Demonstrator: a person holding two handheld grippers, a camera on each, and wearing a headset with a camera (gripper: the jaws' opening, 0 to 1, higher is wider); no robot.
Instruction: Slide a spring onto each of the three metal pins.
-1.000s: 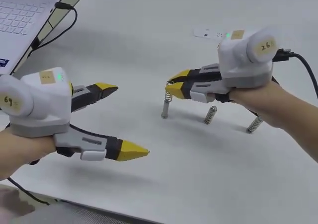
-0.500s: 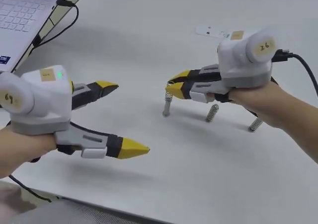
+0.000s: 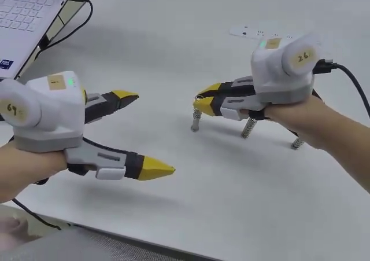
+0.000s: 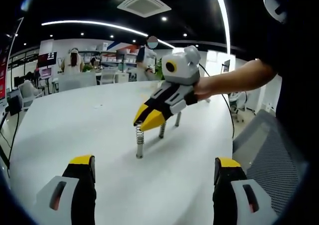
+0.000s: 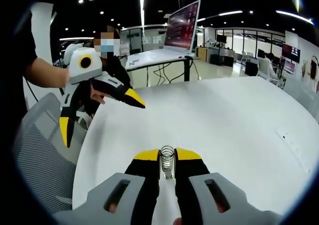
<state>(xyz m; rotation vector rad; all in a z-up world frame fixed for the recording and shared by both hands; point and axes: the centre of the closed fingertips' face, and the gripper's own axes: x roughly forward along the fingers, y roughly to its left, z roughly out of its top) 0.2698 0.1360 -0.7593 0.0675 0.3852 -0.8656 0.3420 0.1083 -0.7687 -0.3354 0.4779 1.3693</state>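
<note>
Three metal pins stand on the white table. The left pin (image 3: 196, 122) (image 4: 139, 147) carries a spring (image 5: 168, 161) (image 4: 139, 133) near its top. My right gripper (image 3: 201, 100) (image 5: 168, 156) is shut on that spring, jaws pinching it from both sides. The middle pin (image 3: 248, 128) and the right pin (image 3: 297, 143) each wear a spring and lean a little, partly hidden under the right hand. My left gripper (image 3: 145, 132) (image 4: 154, 162) hovers open and holds nothing, to the left of the pins.
A white laptop (image 3: 20, 12) with a black cable (image 3: 69, 26) sits at the far left corner. A white power strip (image 3: 254, 33) lies at the back. The right gripper's cable (image 3: 350, 78) trails off to the right. The table's near edge (image 3: 133, 241) runs below my left hand.
The head camera has shifted slightly. My right gripper stays shut on the spring at the left pin and sits a touch lower. The left gripper has barely moved.
</note>
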